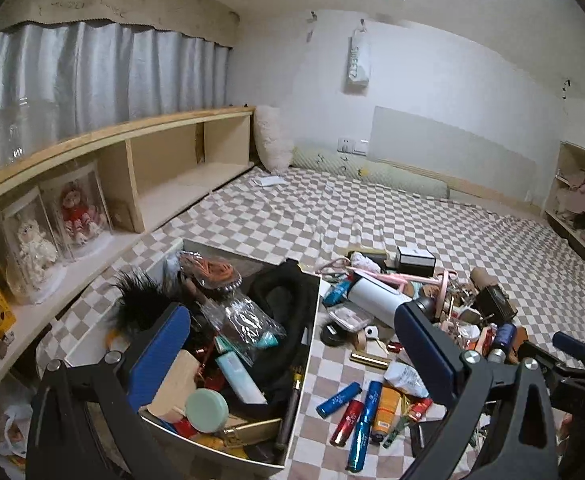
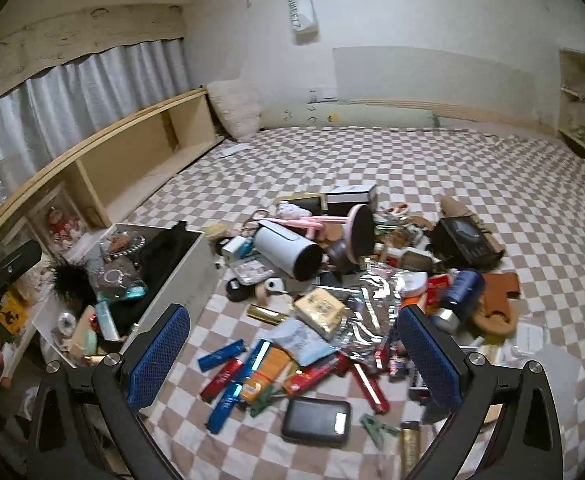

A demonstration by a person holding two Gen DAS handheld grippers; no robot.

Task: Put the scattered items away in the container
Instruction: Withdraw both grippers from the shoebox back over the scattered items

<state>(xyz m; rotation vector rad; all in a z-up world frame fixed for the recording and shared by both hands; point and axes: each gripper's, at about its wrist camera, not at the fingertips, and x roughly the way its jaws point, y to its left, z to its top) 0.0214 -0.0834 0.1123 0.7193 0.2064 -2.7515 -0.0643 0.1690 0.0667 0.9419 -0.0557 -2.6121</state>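
Note:
A white open box [image 1: 306,344] sits on the checkered bed, filled with several items: a black fluffy thing [image 1: 140,300], a clear bag [image 1: 248,320], a mint round tin [image 1: 206,408]. It also shows at the left of the right wrist view [image 2: 180,276]. My left gripper [image 1: 292,344] is open and empty above the box's right wall. My right gripper [image 2: 292,344] is open and empty above the scattered pile: blue and red tubes [image 2: 228,372], a yellow packet [image 2: 322,308], a black case [image 2: 316,420], a white cylinder [image 2: 288,252].
A wooden shelf [image 1: 164,168] with boxed dolls [image 1: 78,216] runs along the left wall. A pink mirror stand [image 2: 360,236], black boxes [image 2: 464,240] and a brown piece [image 2: 500,304] lie in the pile. A pillow [image 1: 272,140] sits at the far bed end.

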